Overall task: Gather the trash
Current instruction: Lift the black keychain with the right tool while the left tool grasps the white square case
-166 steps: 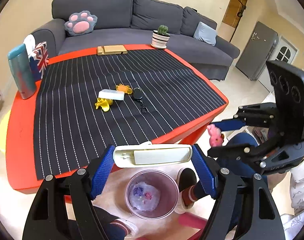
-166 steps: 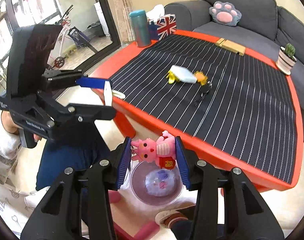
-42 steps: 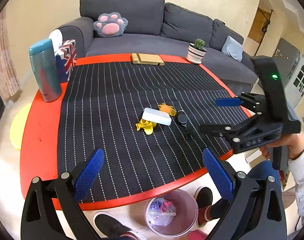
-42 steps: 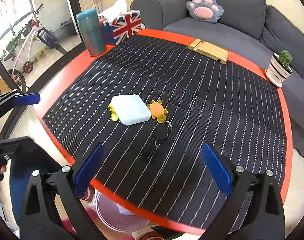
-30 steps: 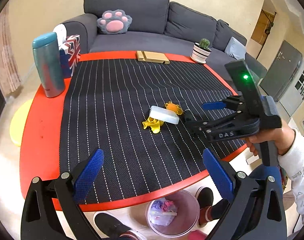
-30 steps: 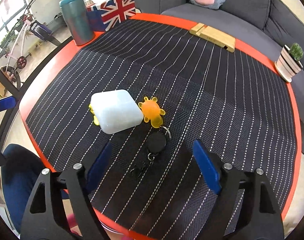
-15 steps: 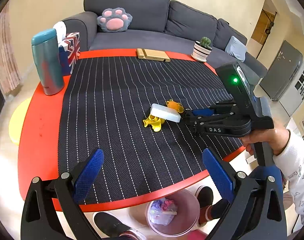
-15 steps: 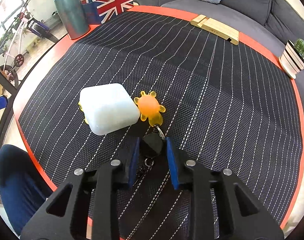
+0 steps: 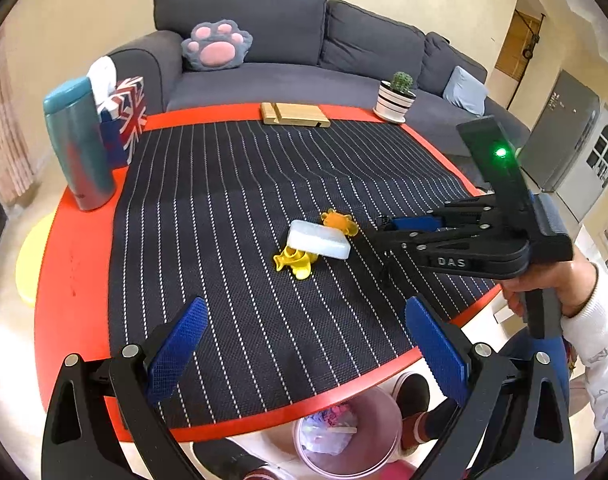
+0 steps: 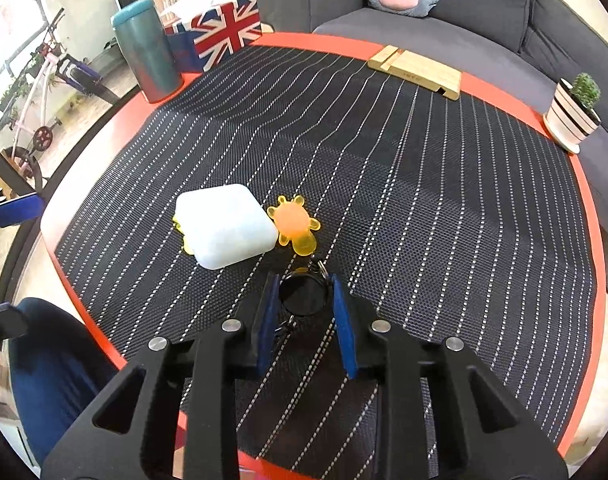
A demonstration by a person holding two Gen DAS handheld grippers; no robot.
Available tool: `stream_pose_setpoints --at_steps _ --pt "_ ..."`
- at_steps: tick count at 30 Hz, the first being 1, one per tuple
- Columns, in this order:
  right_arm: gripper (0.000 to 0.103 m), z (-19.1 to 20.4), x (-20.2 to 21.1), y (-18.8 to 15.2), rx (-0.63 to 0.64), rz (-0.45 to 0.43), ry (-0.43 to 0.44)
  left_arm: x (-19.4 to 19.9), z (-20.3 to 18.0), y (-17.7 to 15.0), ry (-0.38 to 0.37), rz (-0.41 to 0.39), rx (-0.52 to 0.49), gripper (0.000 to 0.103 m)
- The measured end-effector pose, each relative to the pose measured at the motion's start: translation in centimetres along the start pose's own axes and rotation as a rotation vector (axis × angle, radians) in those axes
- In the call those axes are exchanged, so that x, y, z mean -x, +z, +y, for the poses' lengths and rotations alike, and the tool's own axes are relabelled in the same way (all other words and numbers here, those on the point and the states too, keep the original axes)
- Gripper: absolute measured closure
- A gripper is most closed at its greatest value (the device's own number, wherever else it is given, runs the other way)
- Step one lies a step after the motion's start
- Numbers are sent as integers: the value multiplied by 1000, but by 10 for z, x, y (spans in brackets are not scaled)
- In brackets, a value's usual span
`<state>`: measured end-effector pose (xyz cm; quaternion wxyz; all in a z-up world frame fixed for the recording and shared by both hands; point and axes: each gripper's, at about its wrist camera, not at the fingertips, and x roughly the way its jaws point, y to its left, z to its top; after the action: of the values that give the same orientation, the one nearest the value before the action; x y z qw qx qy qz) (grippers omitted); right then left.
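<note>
Right gripper (image 10: 304, 300), low in its frame's centre, clamps the black reel (image 10: 304, 295) on the striped mat (image 10: 423, 200) beside the white case (image 10: 226, 226), while left gripper (image 9: 304, 344) gapes wide, empty.

walls: pale cream | seating: dark grey sofa (image 9: 304, 48) with a paw cushion (image 9: 217, 45), behind the red desk (image 9: 76, 248) | right: grey fridge (image 9: 563, 140), wooden door (image 9: 517, 46) | left: glass door (image 10: 44, 60), daylight, bicycle (image 10: 32, 92) outside
</note>
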<state>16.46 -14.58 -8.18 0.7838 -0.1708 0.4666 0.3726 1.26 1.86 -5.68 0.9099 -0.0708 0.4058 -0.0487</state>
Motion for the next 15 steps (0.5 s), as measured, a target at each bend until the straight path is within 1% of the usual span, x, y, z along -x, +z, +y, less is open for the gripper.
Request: stream_pose_setpoints --at_steps 10,15 --pt "76 -12 34 -2 -43 -38 20 -12 -14 24 3 8 -73 8" --pt "76 -19 47 -4 -55 -53 20 -25 -17 35 4 36 -107 8"
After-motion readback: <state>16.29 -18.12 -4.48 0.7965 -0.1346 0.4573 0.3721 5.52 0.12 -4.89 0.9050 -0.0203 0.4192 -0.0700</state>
